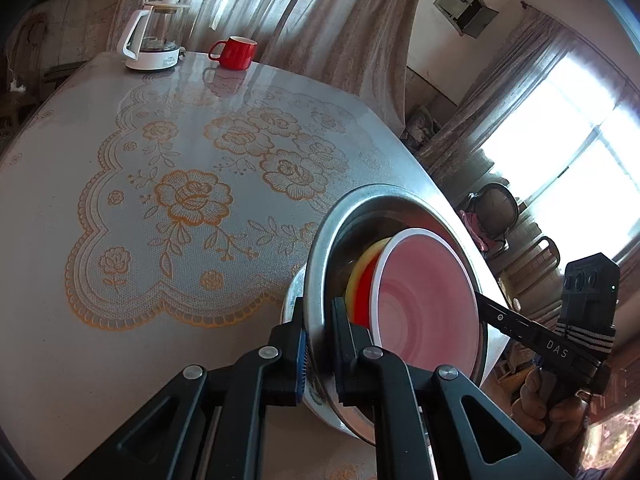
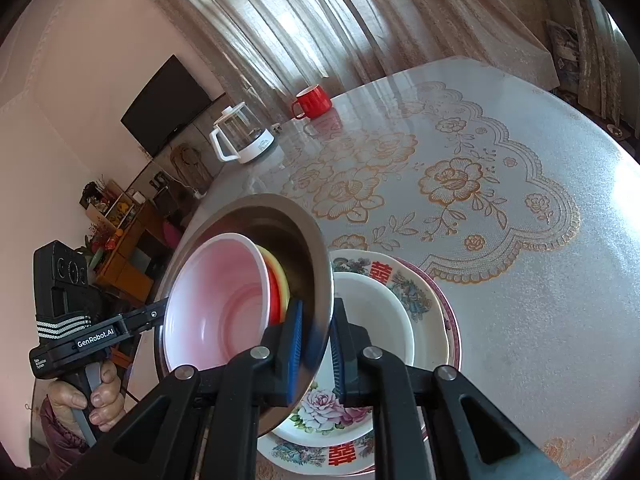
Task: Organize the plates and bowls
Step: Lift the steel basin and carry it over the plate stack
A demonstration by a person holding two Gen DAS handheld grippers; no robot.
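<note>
Left wrist view: left gripper clamped on the rim of a round stainless steel bowl, one of the fingers outside the wall, the other inside. Steel bowl tilted steeply, raised above the round counter with its lace-patterned cloth. Nested inside: a pink plastic bowl with white rim, then a red bowl and a yellow bowl showing as thin edges behind it. Right gripper reaching in from the far side, tips hidden behind the rim. White-handled glass kettle and red ceramic mug at the far counter edge, near each other.

Right wrist view: right gripper pinching the opposite rim of the steel bowl, blue pads on either side of the wall. Pink bowl inside. Below, a stack of floral china plates on the counter, topped by a plain white dish; probably three pieces, though partly hidden. Left gripper at the far rim.
</note>
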